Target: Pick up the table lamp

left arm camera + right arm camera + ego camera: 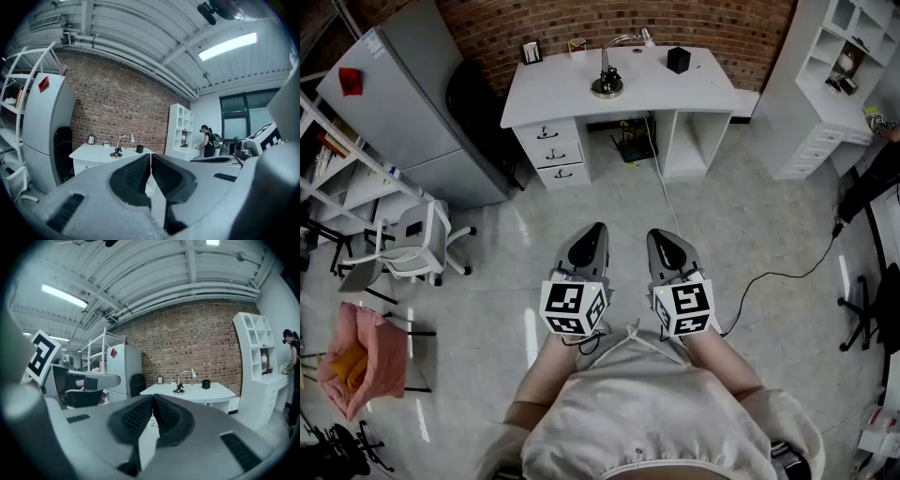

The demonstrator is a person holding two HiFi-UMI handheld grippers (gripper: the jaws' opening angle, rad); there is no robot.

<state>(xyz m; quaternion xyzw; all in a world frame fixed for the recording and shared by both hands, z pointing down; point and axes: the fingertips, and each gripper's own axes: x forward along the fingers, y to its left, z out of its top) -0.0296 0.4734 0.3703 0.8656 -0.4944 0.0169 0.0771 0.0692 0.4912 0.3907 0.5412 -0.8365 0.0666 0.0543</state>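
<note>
Red brick wall (722,28), white desk (562,89), grey fridge (422,103), white shelving (825,103); pale glossy floor (750,225), strip lights (228,45)

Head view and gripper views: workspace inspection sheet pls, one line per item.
Surface: white desk against brick wall, mostly bare.
Job's things: table lamp upright on desk, untouched, far from both grippers.
Clutter: black container, small frame at desk's back edge.
Grippers: left gripper and right gripper shut, empty, side by side over the floor.
Cables: white cable from under desk; black cable across floor.
Surroundings: grey cabinet, office chair, white shelf unit.
</note>
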